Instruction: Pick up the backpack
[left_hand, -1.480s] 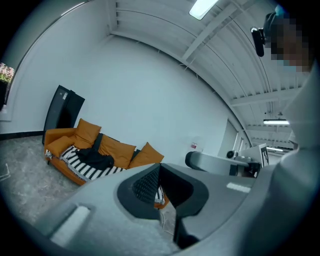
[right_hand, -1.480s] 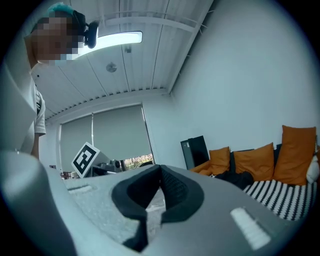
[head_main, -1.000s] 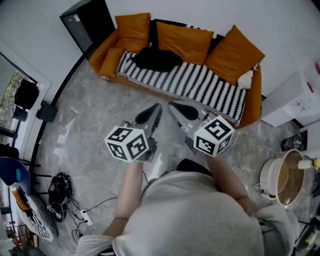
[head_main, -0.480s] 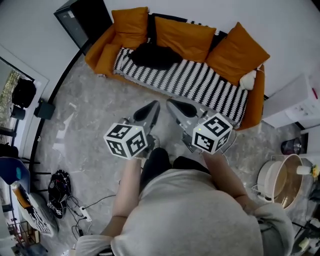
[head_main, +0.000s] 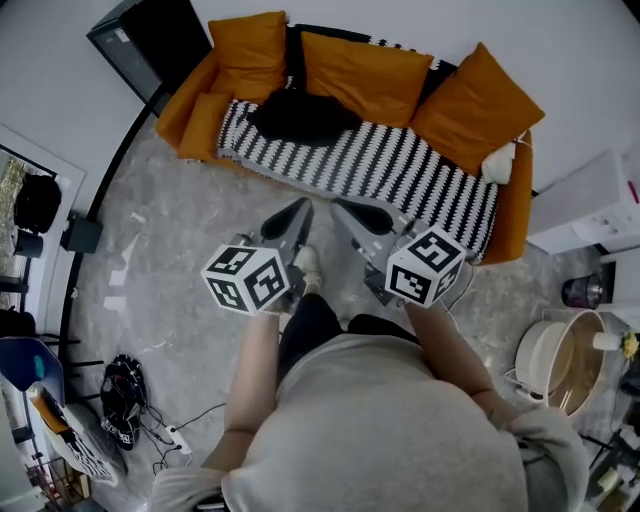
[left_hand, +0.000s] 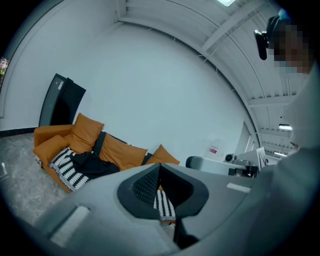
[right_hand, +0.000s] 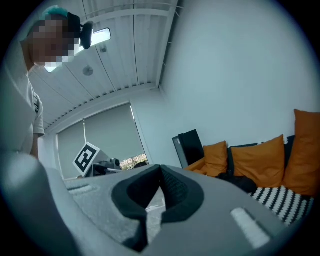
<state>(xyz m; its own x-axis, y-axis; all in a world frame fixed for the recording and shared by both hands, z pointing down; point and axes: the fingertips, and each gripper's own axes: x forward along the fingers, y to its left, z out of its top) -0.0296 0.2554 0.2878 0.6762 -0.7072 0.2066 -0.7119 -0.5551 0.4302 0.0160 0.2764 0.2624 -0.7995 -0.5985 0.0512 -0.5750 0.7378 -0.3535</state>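
Note:
The black backpack (head_main: 300, 115) lies slumped on the striped seat of the orange sofa (head_main: 510, 215), toward its left end. It also shows in the left gripper view as a dark heap (left_hand: 92, 164) and in the right gripper view (right_hand: 245, 182). My left gripper (head_main: 298, 208) and right gripper (head_main: 340, 208) are held side by side over the floor in front of the sofa, pointing at it and short of the backpack. Both are shut with nothing between the jaws, as the left gripper (left_hand: 159, 167) and right gripper (right_hand: 160, 170) show in their own views.
Orange cushions (head_main: 365, 75) line the sofa back, and a small white object (head_main: 500, 160) sits at its right end. A black cabinet (head_main: 140, 40) stands left of the sofa, a white unit (head_main: 590, 200) and a large pot (head_main: 565, 365) to the right. Cables (head_main: 120, 395) lie on the floor at left.
The person has stepped toward the sofa; a leg and shoe now show under the left gripper. Both grippers travelled along, still shut and side by side.

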